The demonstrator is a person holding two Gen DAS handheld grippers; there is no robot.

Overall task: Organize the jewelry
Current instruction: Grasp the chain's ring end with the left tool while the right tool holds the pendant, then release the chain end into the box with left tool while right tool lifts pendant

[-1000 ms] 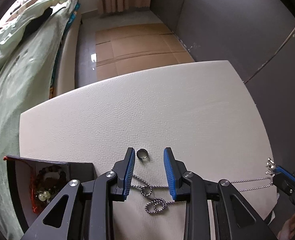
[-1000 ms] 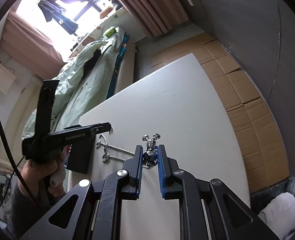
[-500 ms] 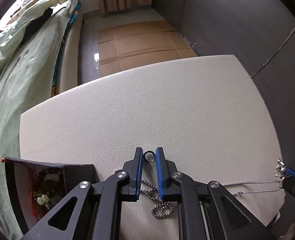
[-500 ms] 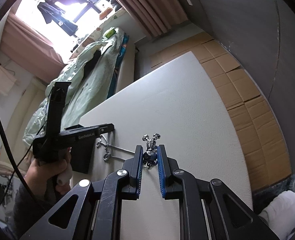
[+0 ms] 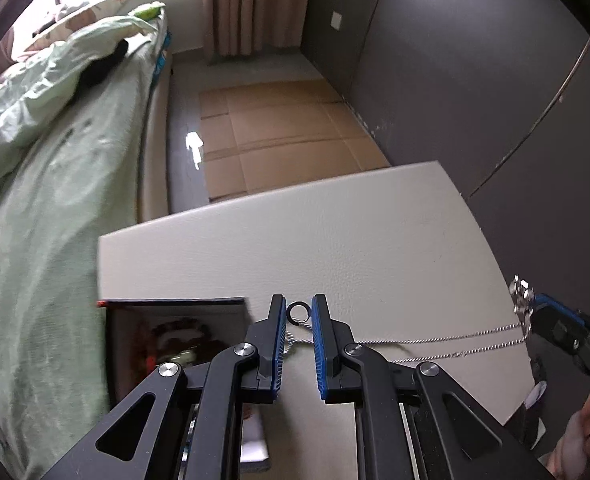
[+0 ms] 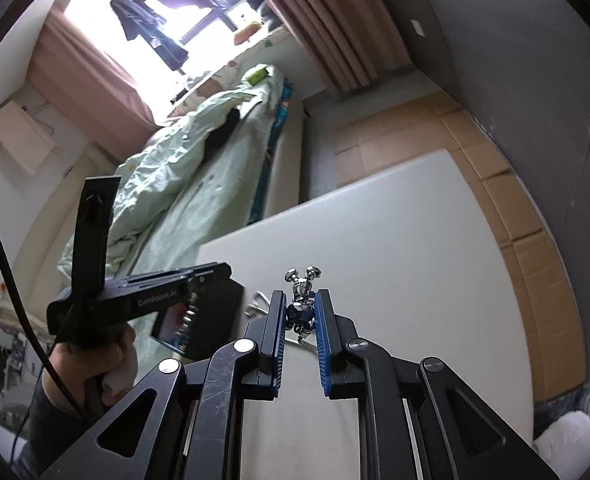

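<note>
- My left jaws (image 5: 299, 314) clench the necklace's ring (image 5: 297, 313); my right jaws (image 6: 301, 314) clench its pendant (image 6: 302, 312), the chain (image 5: 447, 344) strung above the table (image 5: 375, 240).
- Next, I judge: carry it to the box (image 5: 175, 332) at 9 o'clock.

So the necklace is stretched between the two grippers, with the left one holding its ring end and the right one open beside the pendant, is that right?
Not quite: in the right wrist view the right gripper is shut on the pendant, not open. The left gripper does hold the ring, and the chain runs between them.
</note>
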